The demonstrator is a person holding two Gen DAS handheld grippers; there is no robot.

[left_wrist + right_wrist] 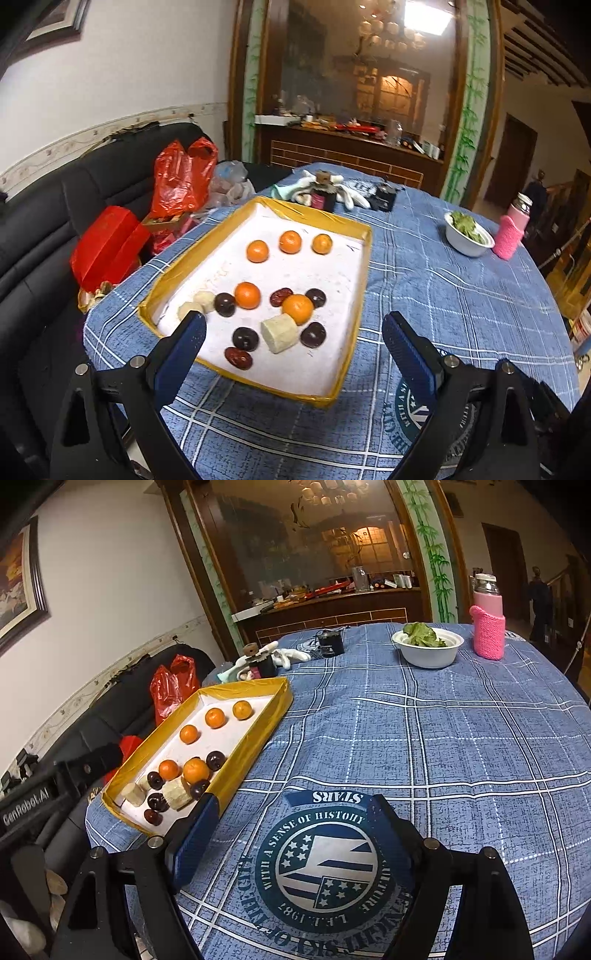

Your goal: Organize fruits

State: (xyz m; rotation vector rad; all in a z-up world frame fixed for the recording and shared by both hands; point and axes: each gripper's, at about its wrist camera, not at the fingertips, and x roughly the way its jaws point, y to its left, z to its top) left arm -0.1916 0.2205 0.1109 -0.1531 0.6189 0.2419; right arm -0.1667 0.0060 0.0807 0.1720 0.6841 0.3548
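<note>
A shallow tray with a gold rim (364,275) (255,753) and white floor lies on the blue checked tablecloth. Three oranges stand in a row at its far end (290,242) (215,717). Nearer lie two more oranges (297,308) (196,770), several dark round fruits (245,338) (157,801), red dates (238,357) and pale banana chunks (279,333) (176,793). My left gripper (293,332) is open, hanging over the tray's near end with nothing between its fingers. My right gripper (290,814) is open and empty over the cloth's printed emblem, right of the tray.
A white bowl of greens (468,233) (427,646), a pink-sleeved bottle (513,227) (487,622), white gloves (351,194) and small dark jars (323,194) stand at the table's far side. A black sofa with red bags (183,177) lies left of the table.
</note>
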